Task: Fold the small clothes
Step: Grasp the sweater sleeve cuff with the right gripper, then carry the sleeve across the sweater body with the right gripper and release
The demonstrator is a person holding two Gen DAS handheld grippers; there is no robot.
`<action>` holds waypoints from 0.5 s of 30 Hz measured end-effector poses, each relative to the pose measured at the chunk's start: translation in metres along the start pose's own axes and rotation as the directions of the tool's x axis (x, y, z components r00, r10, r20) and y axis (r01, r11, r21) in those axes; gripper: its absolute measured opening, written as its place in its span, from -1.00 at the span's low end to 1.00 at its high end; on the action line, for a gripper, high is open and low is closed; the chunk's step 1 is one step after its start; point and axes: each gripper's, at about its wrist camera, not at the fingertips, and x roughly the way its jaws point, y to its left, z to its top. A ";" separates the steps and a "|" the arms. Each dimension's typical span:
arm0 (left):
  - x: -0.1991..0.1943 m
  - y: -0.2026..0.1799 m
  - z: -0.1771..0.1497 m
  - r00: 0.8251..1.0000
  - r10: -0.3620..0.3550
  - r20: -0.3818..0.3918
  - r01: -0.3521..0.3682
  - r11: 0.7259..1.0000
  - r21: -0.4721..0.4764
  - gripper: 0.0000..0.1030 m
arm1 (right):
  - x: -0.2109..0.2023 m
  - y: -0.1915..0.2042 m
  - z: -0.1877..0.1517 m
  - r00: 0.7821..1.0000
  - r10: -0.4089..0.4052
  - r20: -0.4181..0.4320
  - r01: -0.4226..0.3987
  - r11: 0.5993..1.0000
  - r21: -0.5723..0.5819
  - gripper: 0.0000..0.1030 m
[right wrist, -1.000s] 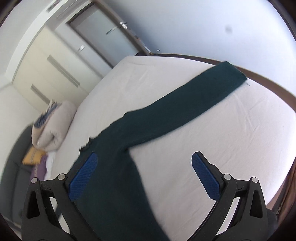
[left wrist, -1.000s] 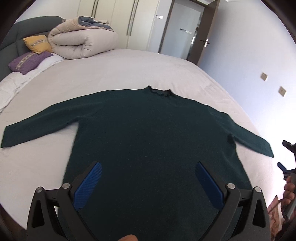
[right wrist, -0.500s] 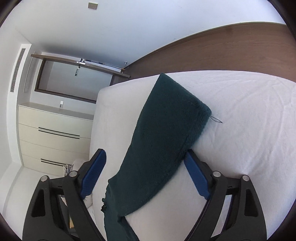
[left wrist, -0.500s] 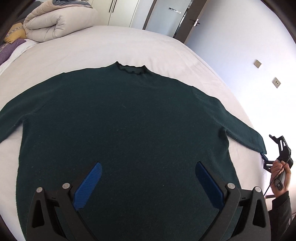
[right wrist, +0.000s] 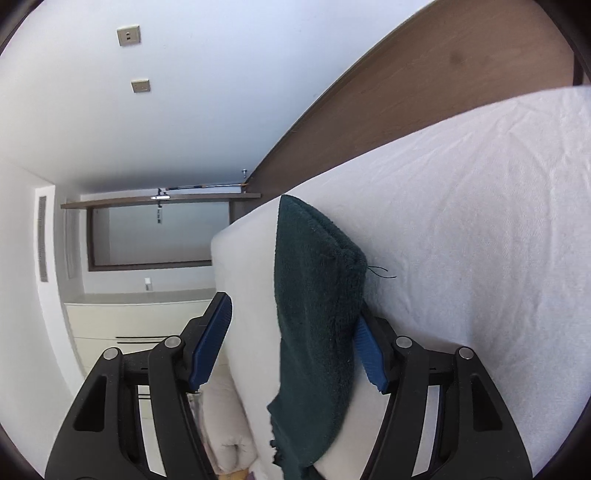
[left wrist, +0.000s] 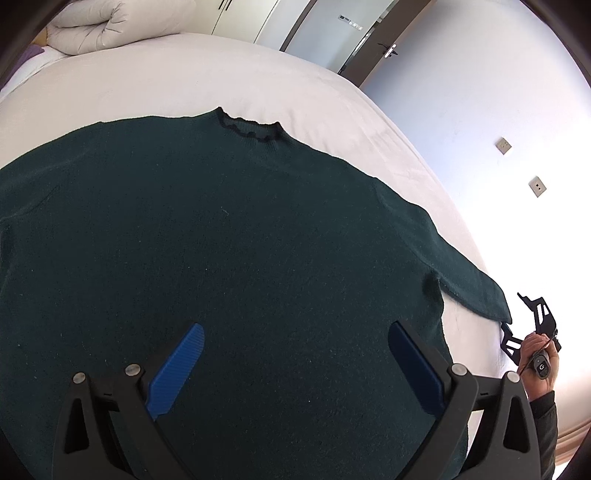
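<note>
The dark green sweater (left wrist: pixel 229 266) lies flat on the white bed (left wrist: pixel 207 70), its collar (left wrist: pixel 251 129) pointing away from the left gripper (left wrist: pixel 293 363) and its hem toward it, so the body runs lengthwise straight ahead of that claw while the sleeves stretch out crosswise to either side. The left gripper hangs over the lower body of the sweater with its blue fingers (left wrist: pixel 177 369) spread wide and nothing between them.

Off to its right, at the bed's edge, the right gripper (right wrist: pixel 293 350) sits at the end of the right sleeve (right wrist: pixel 317 314). The sleeve runs lengthwise between its fingers, cuff end pointing ahead of the claw. The jaws stand fairly wide; the right-hand finger (right wrist: pixel 369 354) touches the sleeve's edge, the other stands clear. A folded duvet (left wrist: pixel 122 22) sits far beyond the collar.
</note>
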 end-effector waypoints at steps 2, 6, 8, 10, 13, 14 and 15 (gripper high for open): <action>0.000 0.001 -0.002 1.000 -0.006 -0.002 0.006 1.000 -0.003 0.97 | 0.011 0.014 -0.003 0.997 -0.077 0.006 0.077 0.993 -0.090 0.21; -0.001 -0.002 -0.003 1.000 -0.011 0.004 0.011 1.000 0.011 0.97 | 0.022 0.018 0.001 1.000 0.005 0.030 -0.002 0.995 -0.098 0.10; -0.001 -0.003 -0.003 1.000 -0.008 0.010 0.008 1.000 0.019 0.97 | 0.022 0.012 0.005 0.997 0.056 0.060 -0.051 0.995 -0.085 0.07; -0.001 -0.003 -0.002 1.000 -0.011 0.012 0.011 1.000 0.019 0.97 | 0.028 0.009 0.010 0.996 0.079 0.050 -0.073 0.992 -0.100 -0.04; 0.001 -0.004 -0.002 1.000 -0.023 0.014 0.022 1.000 0.013 0.97 | 0.039 0.005 0.016 0.992 0.117 0.040 -0.111 0.987 -0.113 -0.10; 0.002 -0.006 -0.002 1.000 -0.028 0.013 0.027 1.000 0.015 0.97 | 0.045 0.005 0.018 0.993 0.113 0.033 -0.108 0.986 -0.123 -0.10; 0.003 -0.007 -0.002 1.000 -0.029 0.011 0.029 0.999 0.019 0.97 | 0.054 0.007 0.019 0.995 0.099 0.015 -0.096 0.986 -0.137 -0.11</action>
